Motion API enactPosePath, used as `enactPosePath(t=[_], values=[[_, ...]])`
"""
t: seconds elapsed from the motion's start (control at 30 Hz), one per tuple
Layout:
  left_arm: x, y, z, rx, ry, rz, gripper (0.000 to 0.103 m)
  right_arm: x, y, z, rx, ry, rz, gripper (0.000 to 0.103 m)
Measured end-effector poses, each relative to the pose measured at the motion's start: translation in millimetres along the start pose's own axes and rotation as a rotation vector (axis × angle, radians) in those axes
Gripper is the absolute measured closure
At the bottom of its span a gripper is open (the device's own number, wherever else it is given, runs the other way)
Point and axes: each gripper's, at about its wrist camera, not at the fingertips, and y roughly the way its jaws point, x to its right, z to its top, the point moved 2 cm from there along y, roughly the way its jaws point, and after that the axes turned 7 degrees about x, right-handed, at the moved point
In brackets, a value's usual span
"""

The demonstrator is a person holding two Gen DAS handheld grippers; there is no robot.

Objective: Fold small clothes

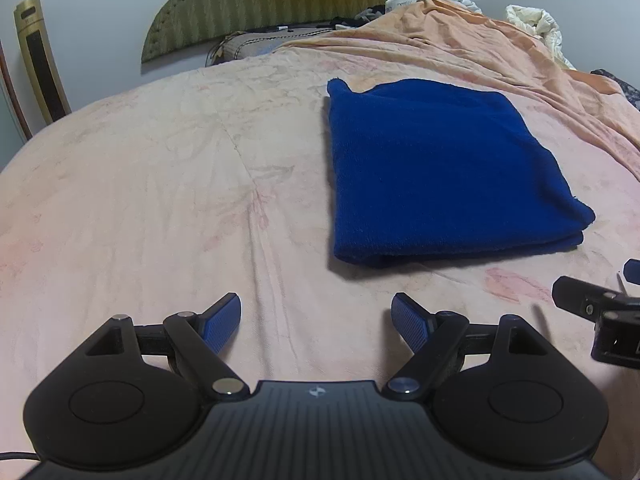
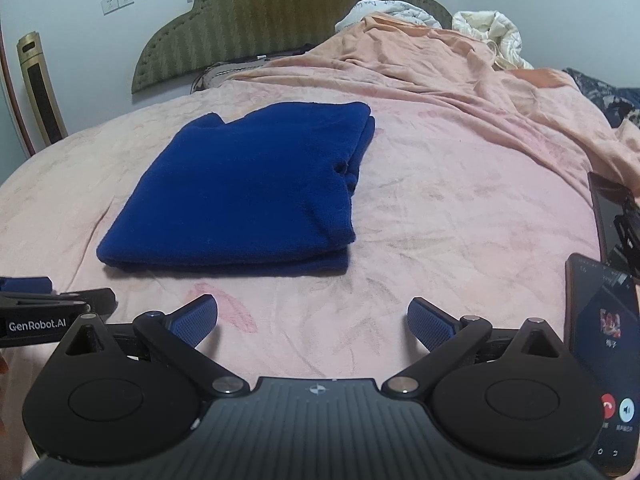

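A deep blue fleece garment (image 1: 440, 172), folded into a thick rectangle, lies flat on the pale pink bedspread (image 1: 160, 200), out ahead of both tools. The left gripper (image 1: 316, 320) hangs low over the spread with its blue-padded fingers spread wide, holding nothing. The right gripper (image 2: 312, 320) beside it is likewise spread and empty. A lit smartphone (image 2: 600, 360) sits at its right
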Motion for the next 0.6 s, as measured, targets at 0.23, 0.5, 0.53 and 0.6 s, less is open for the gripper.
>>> enactPosePath(t=[0.23, 0.5, 0.53, 0.6], values=[[-4.5, -1.8, 1.7, -0.003, -0.029, 0.002, 0.02, -5.5, 0.3, -0.5, 0.001, -0.064, -0.04, 0.0], [-3.9, -2.2, 0.0, -0.005, -0.018, 0.018, 0.02, -6.0, -1.1, -0.2, 0.003, -0.06, -0.019, 0.0], [-3.6, -2.2, -0.2, -0.006, -0.016, 0.015, 0.02, -6.3, -1.4, -0.3, 0.003, -0.059, -0.019, 0.0], [-3.0, -2.4, -0.6, -0.006, -0.013, 0.019, 0.02, -6.8, -1.5, -0.7, 0.003, -0.061, -0.016, 0.0]])
